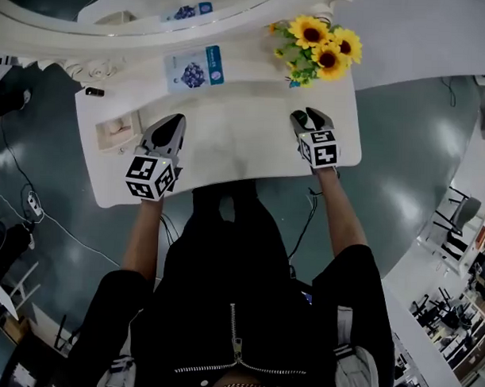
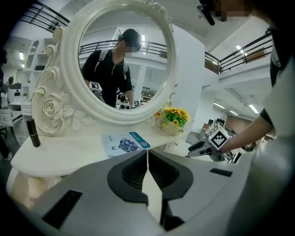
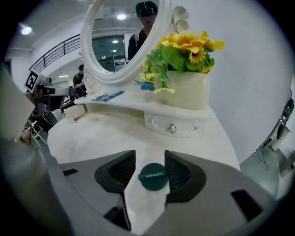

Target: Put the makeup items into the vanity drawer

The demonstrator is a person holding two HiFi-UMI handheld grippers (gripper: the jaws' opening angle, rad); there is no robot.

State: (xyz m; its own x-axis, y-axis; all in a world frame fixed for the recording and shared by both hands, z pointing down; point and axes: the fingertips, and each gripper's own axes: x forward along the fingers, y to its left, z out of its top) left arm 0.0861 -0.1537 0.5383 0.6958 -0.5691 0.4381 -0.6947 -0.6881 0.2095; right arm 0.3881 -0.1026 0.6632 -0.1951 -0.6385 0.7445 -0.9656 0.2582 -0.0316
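step judged: pick-up. dark green round makeup compact lies on white worktop between jaws of wide-open right gripper, unclamped. left gripper closed, empty. next: closure is needed, then carriage to open white drawer.

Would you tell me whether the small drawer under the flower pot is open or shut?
Shut: the drawer front, with its knob, sits flush in the shelf below the flower pot, with no gap showing.

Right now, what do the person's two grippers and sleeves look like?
Both the left gripper and right gripper have light grey shells with dark ribbed pads, and each carries a white cube printed with black square markers. The person wears short black sleeves.
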